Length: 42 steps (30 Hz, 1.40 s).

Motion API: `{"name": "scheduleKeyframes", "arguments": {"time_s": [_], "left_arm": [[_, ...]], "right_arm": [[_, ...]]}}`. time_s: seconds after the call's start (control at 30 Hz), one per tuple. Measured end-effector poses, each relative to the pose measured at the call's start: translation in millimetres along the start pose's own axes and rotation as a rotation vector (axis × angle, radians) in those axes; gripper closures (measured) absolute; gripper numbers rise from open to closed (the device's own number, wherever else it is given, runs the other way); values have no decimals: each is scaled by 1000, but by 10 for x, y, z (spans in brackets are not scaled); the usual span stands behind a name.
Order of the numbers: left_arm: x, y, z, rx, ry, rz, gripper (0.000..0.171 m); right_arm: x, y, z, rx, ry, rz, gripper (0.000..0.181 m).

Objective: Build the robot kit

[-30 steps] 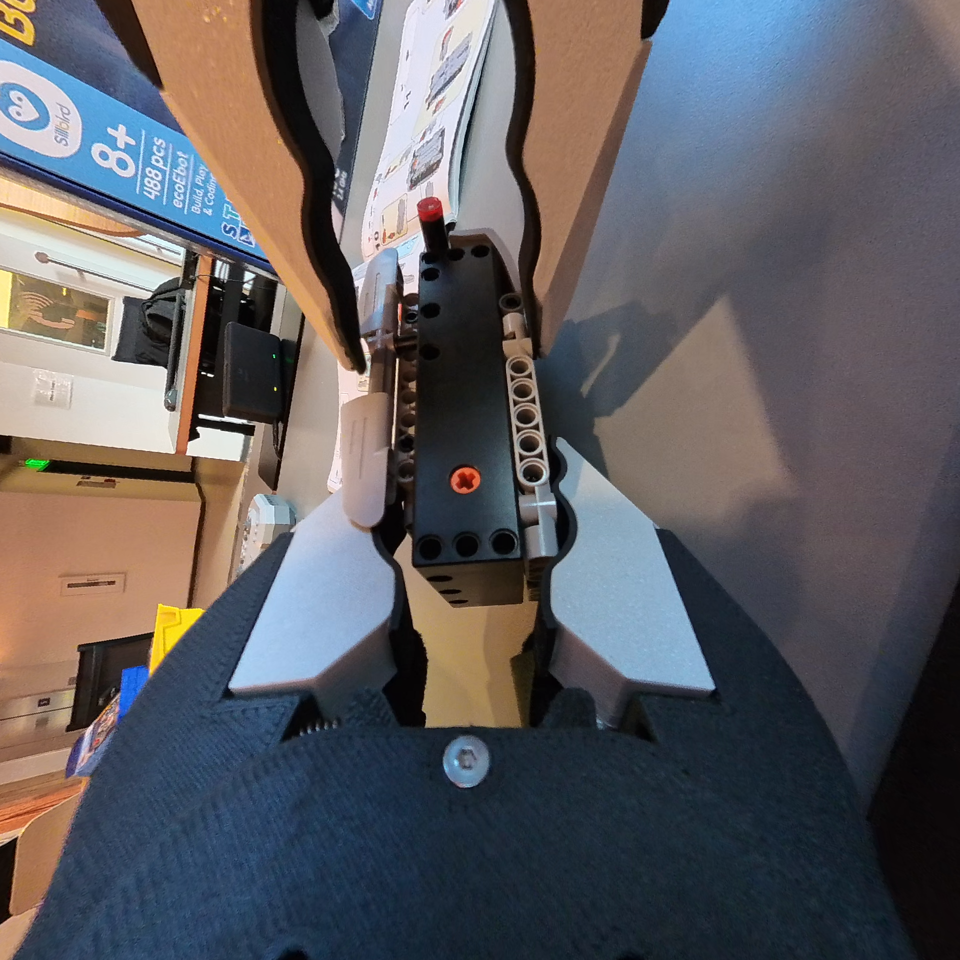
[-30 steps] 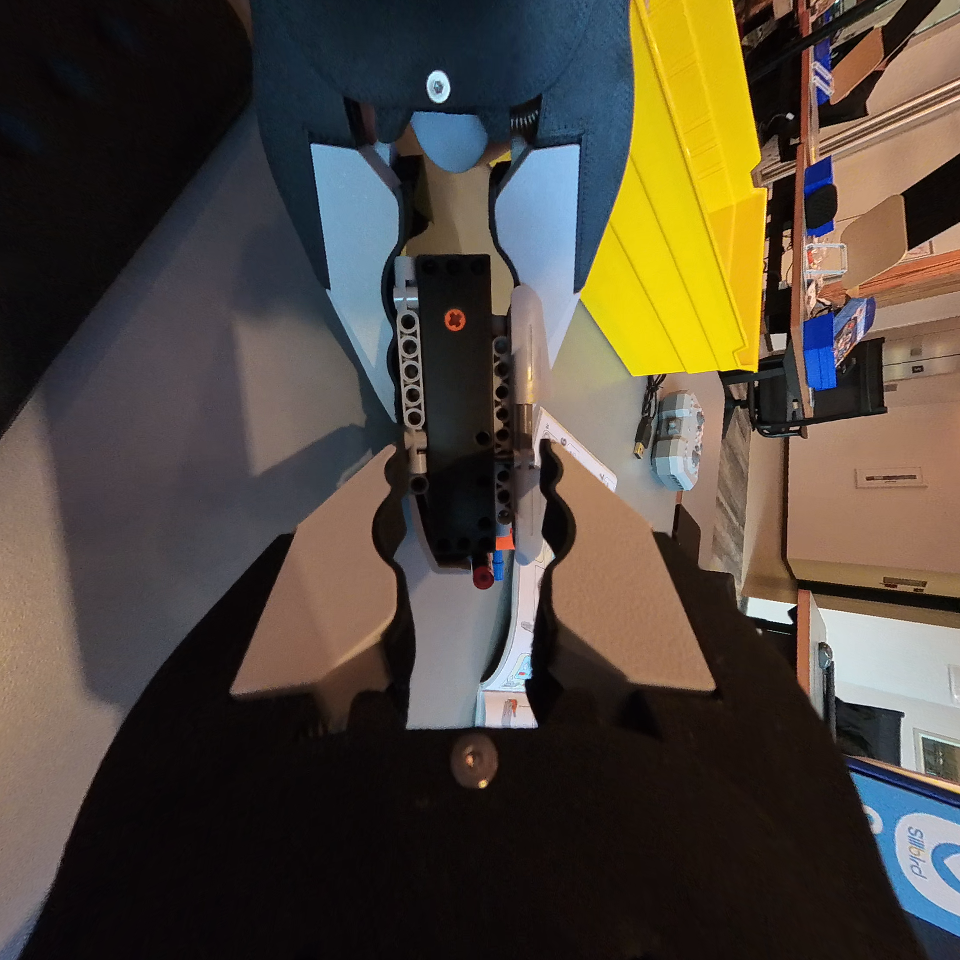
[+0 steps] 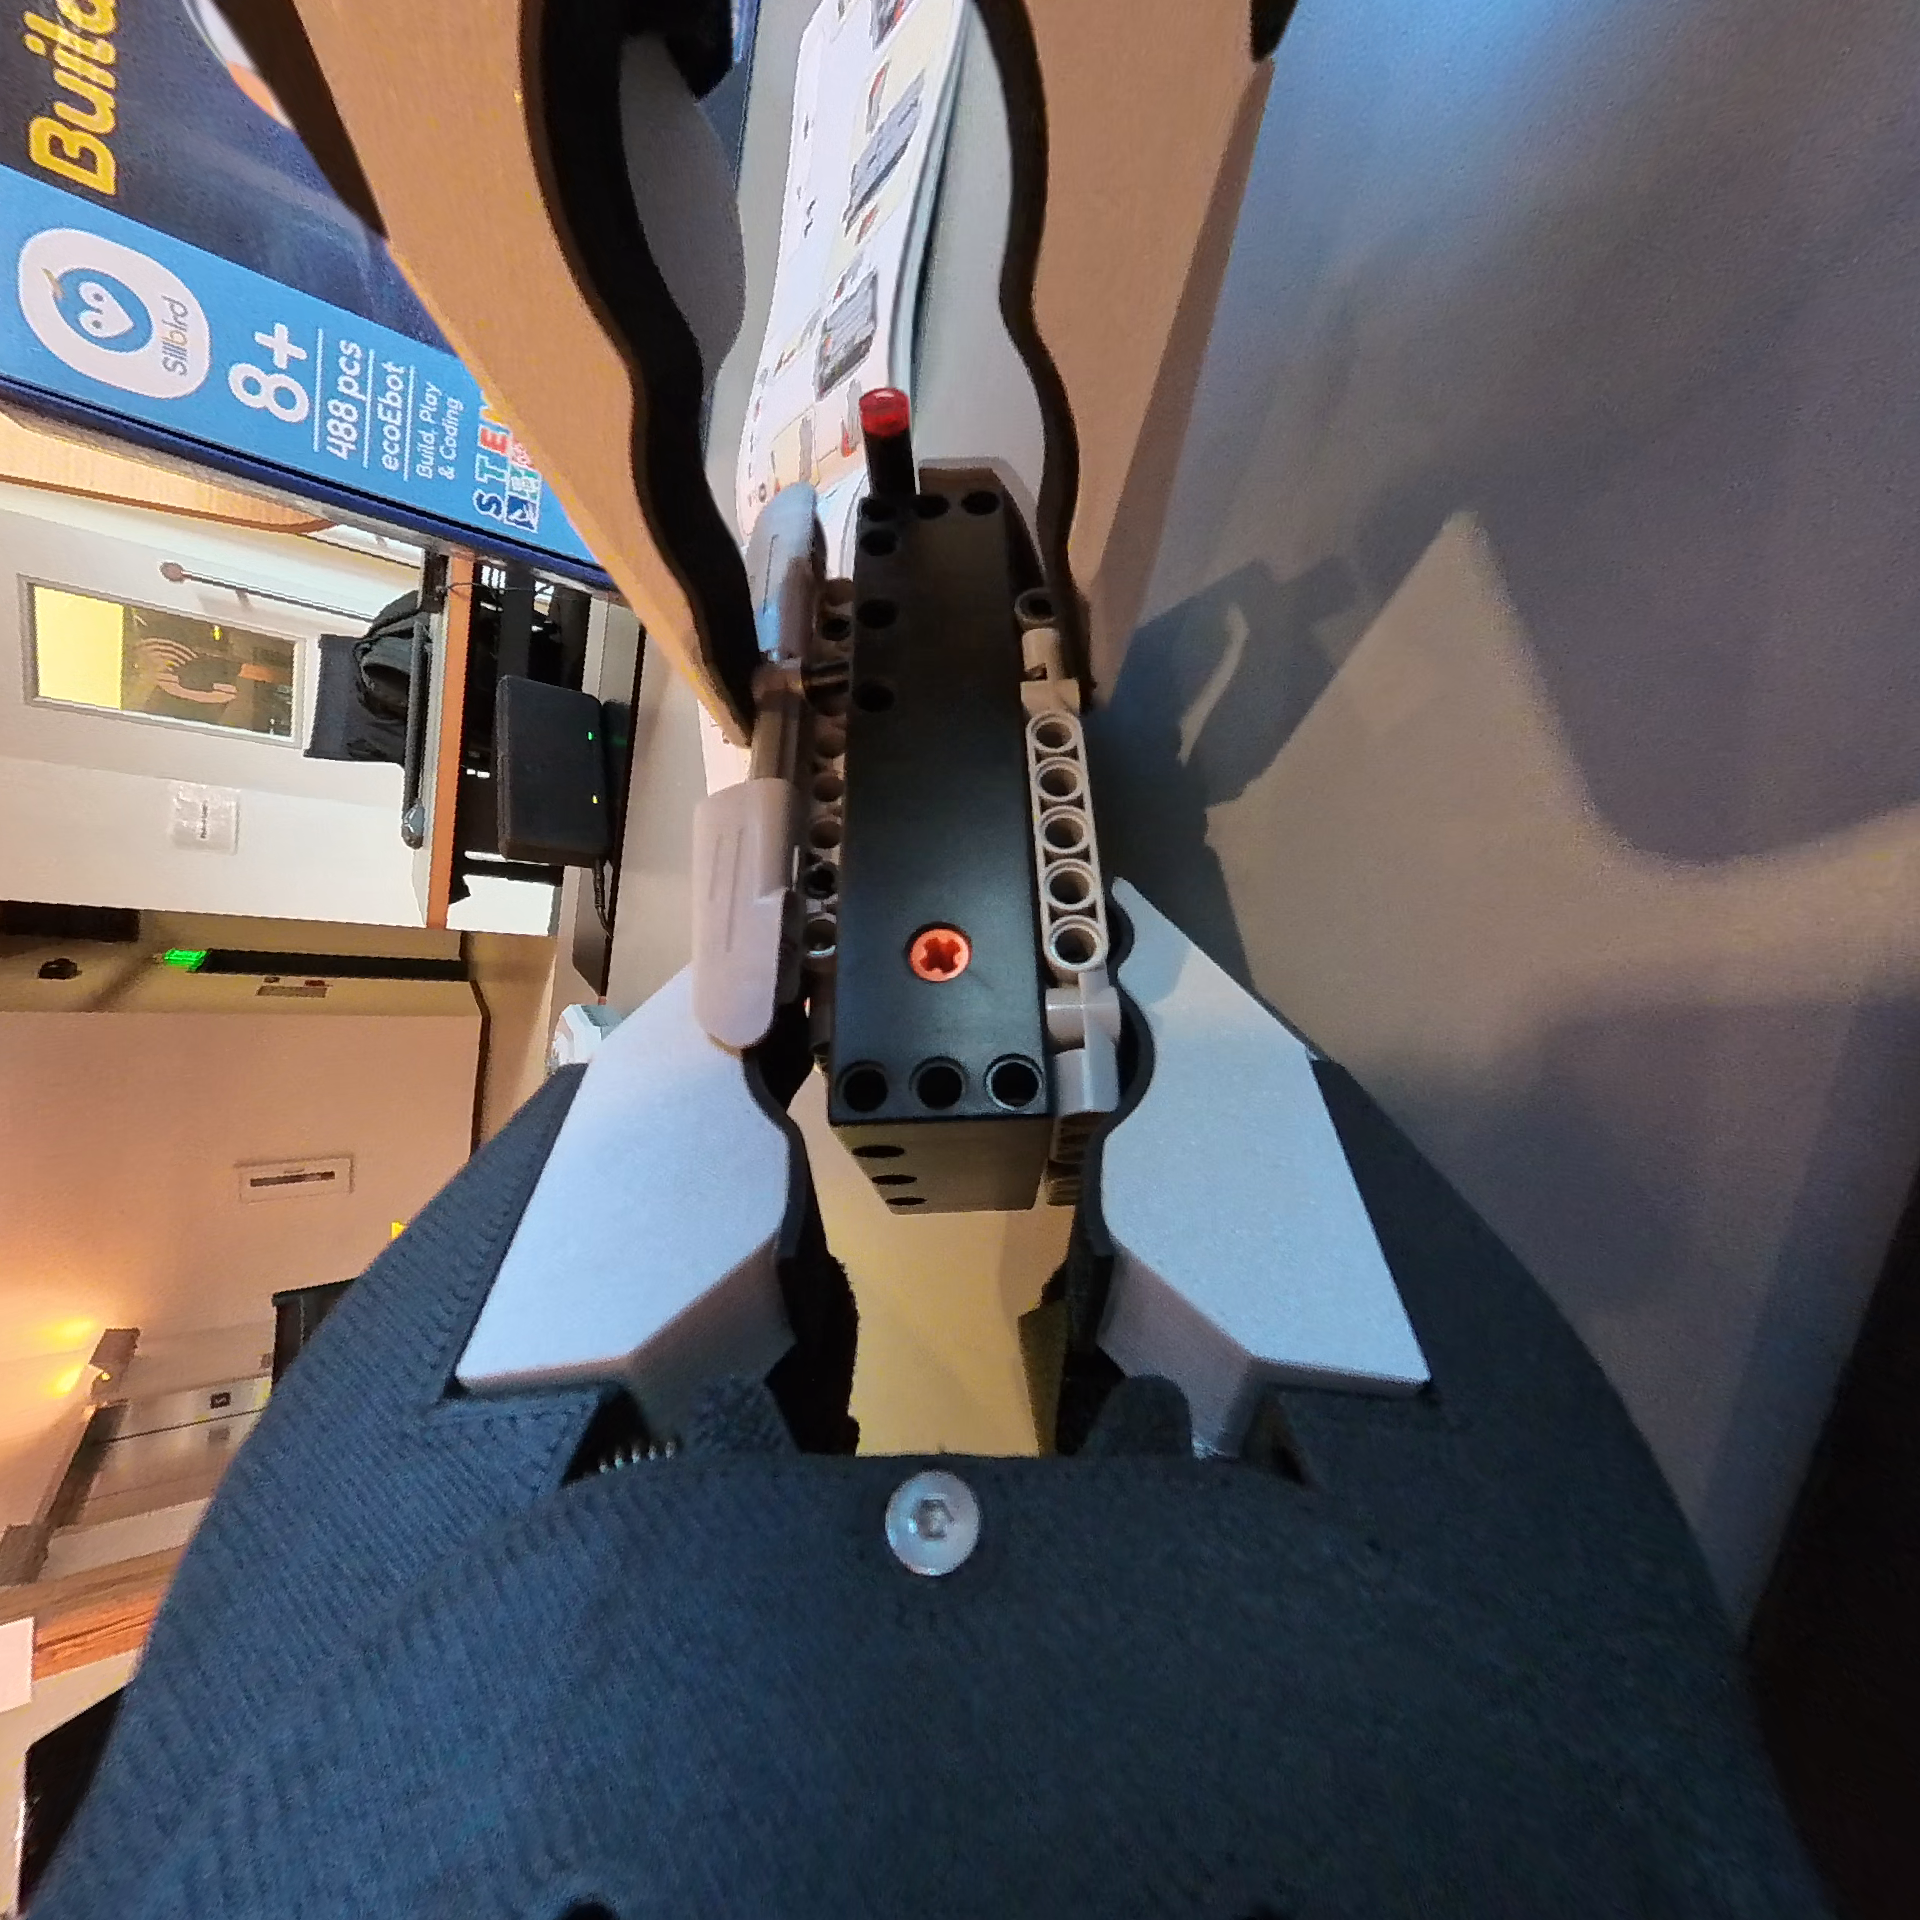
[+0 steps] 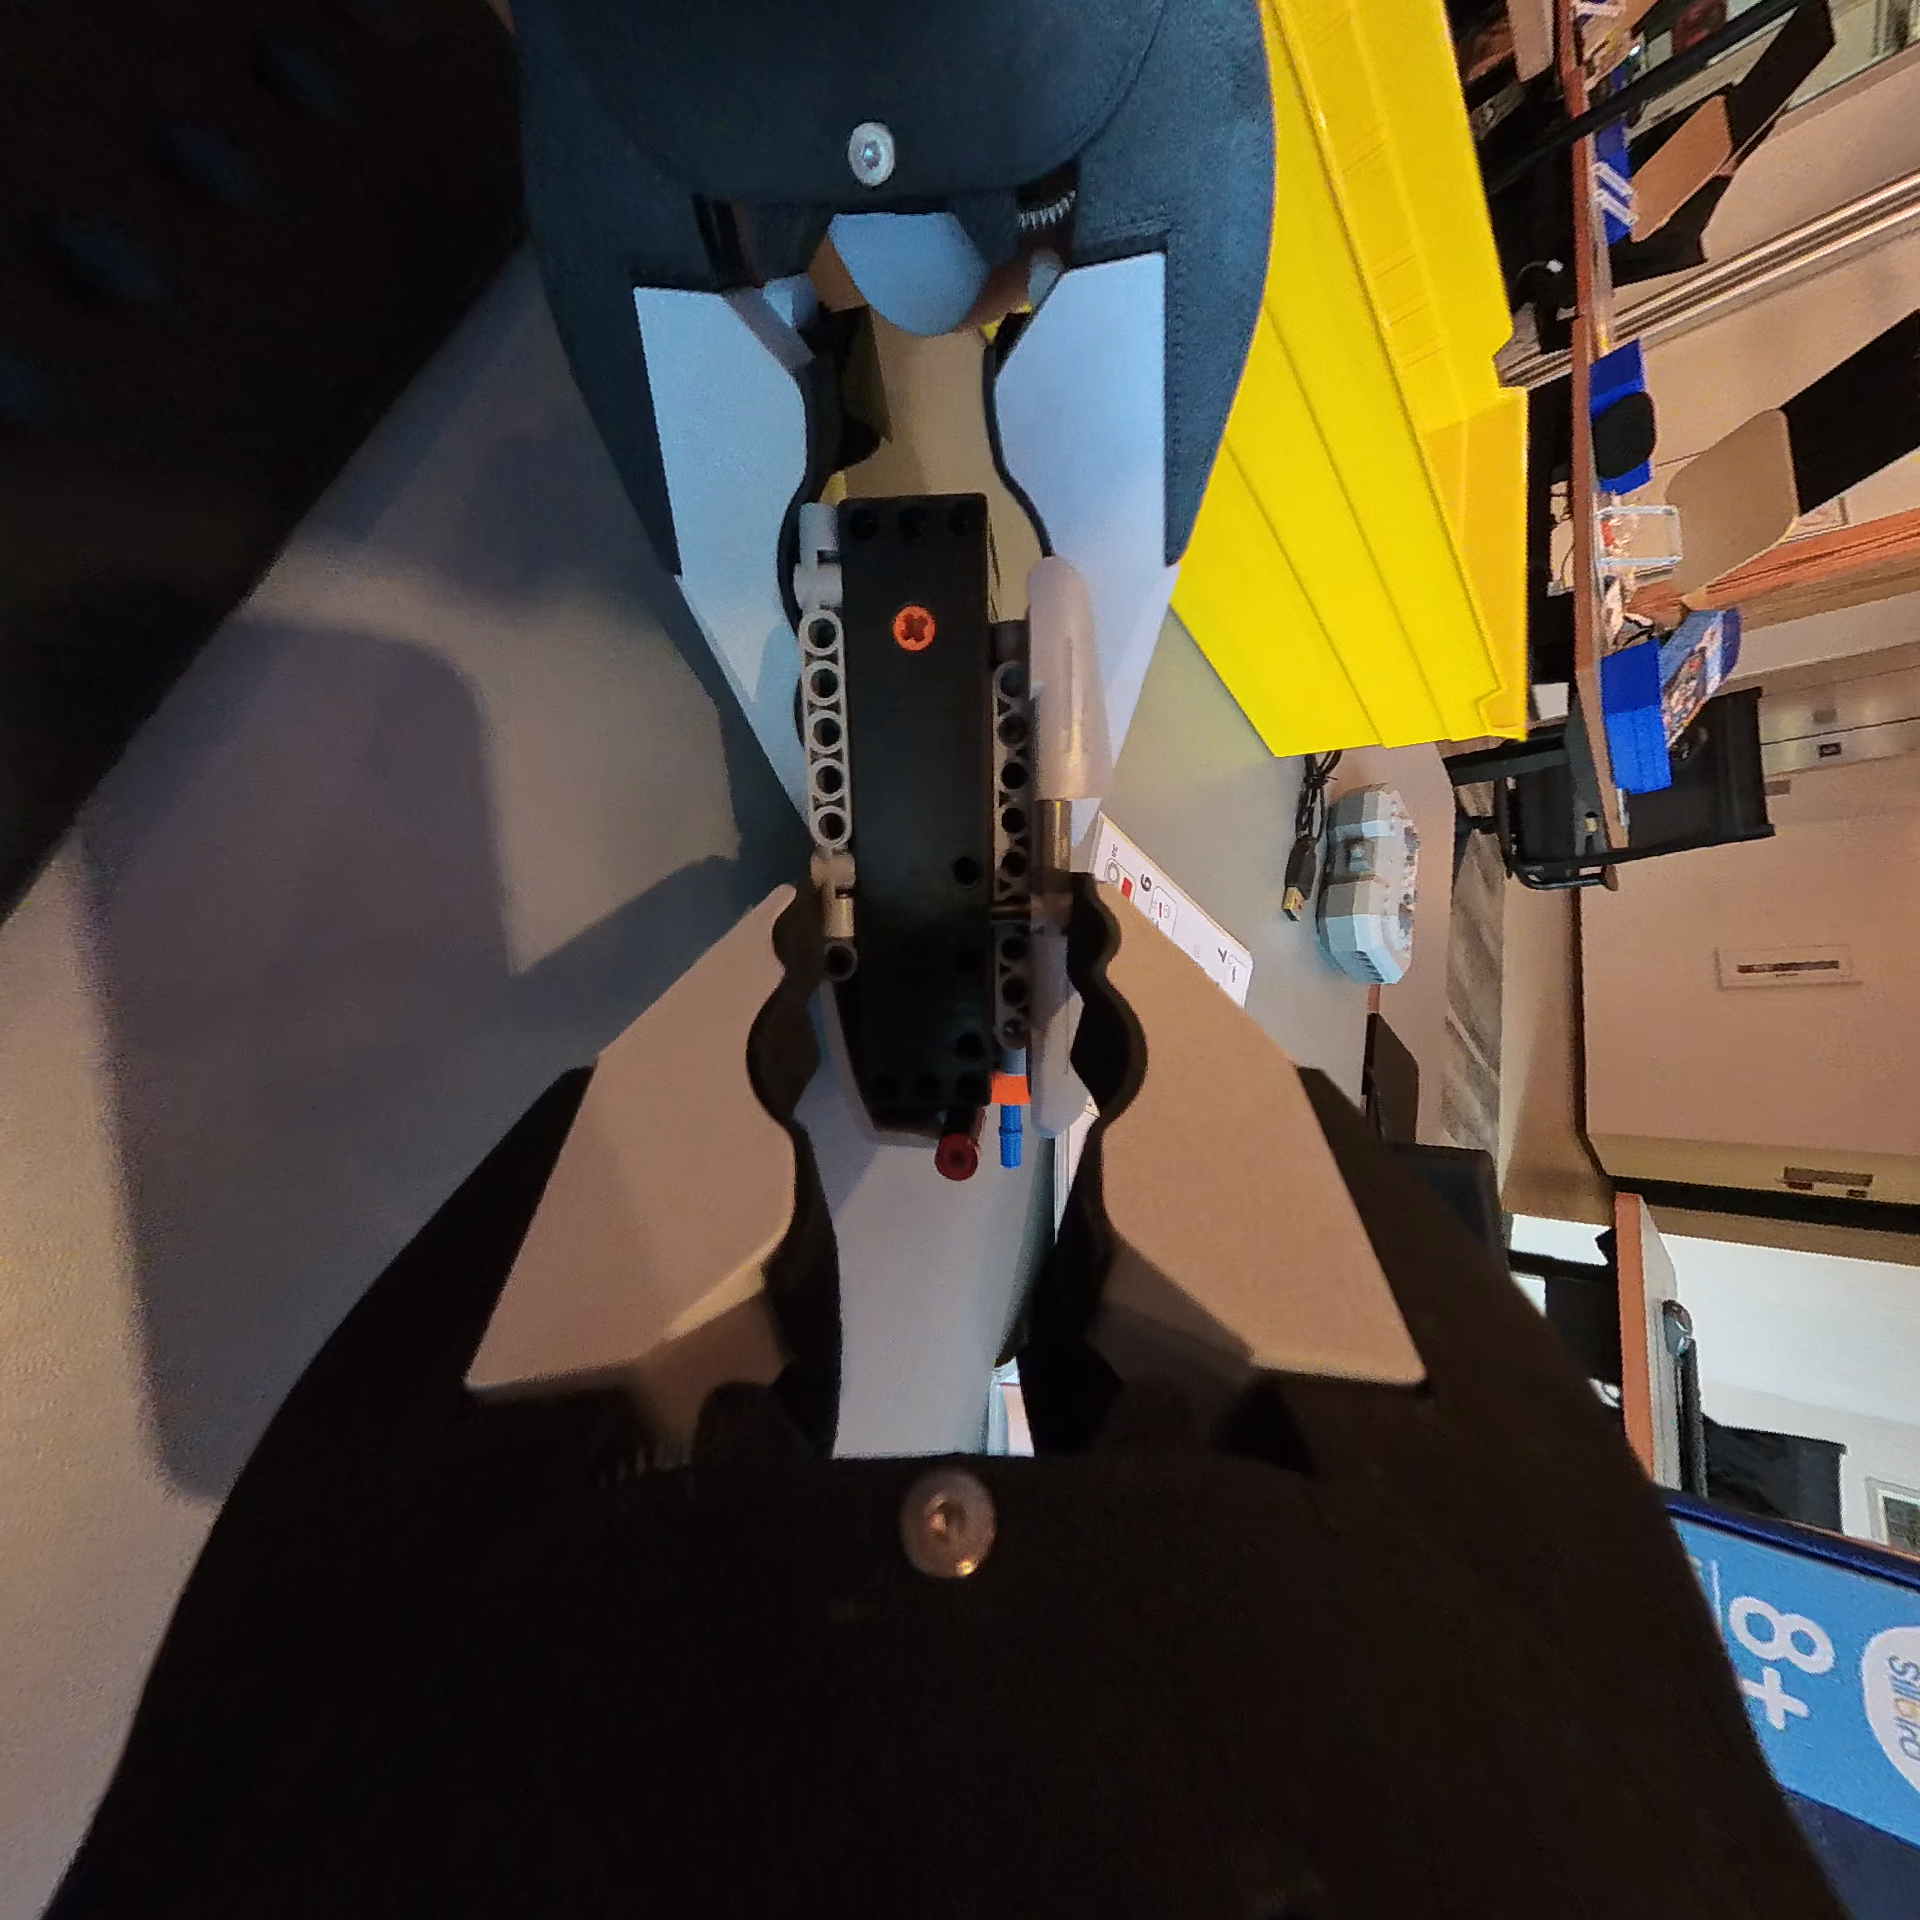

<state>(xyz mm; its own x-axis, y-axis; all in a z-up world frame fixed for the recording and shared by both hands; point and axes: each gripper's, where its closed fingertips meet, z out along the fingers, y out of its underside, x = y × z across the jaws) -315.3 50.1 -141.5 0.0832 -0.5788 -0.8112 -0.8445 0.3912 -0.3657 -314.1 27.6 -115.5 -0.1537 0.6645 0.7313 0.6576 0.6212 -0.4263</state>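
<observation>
Both tools gripping one brick assembly from opposite ends

I am holding the long black building-brick block with grey perforated beams (image 3: 940, 831) between the left tool (image 3: 935, 1049) and right tool (image 4: 940, 977), each clamped on one end, above the grey table (image 3: 1558, 727); a yellow plastic bin (image 4: 1371, 416) is sitting nearby.

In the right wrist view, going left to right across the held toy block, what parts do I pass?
Grey holed beam → black block → dark grey holed beam → translucent white piece → yellow bin.
</observation>
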Motion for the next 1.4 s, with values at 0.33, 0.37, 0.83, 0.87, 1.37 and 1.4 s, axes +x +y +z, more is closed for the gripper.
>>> {"name": "scheduleKeyframes", "arguments": {"time_s": [0.33, 0.37, 0.83, 0.87, 1.37, 1.4], "left_arm": [[-7, -7, 9, 2, -12, 1, 120], [-8, -13, 10, 4, -14, 1, 120], [-28, -22, 23, 15, -9, -26, 120], [-34, -15, 27, 12, -9, -34, 120], [-55, 16, 82, 31, -37, -64, 120], [-57, 16, 85, 30, -37, -64, 120]], "right_arm": [[7, 29, 5, -29, 54, -30, 134], [8, 34, 3, -26, 60, -25, 134], [37, 62, -29, 1, 151, -57, 134], [45, 69, -27, 4, 160, -48, 134], [-27, 37, -48, 62, 134, -14, 156], [-33, 46, -49, 59, 142, -34, 155]]}}
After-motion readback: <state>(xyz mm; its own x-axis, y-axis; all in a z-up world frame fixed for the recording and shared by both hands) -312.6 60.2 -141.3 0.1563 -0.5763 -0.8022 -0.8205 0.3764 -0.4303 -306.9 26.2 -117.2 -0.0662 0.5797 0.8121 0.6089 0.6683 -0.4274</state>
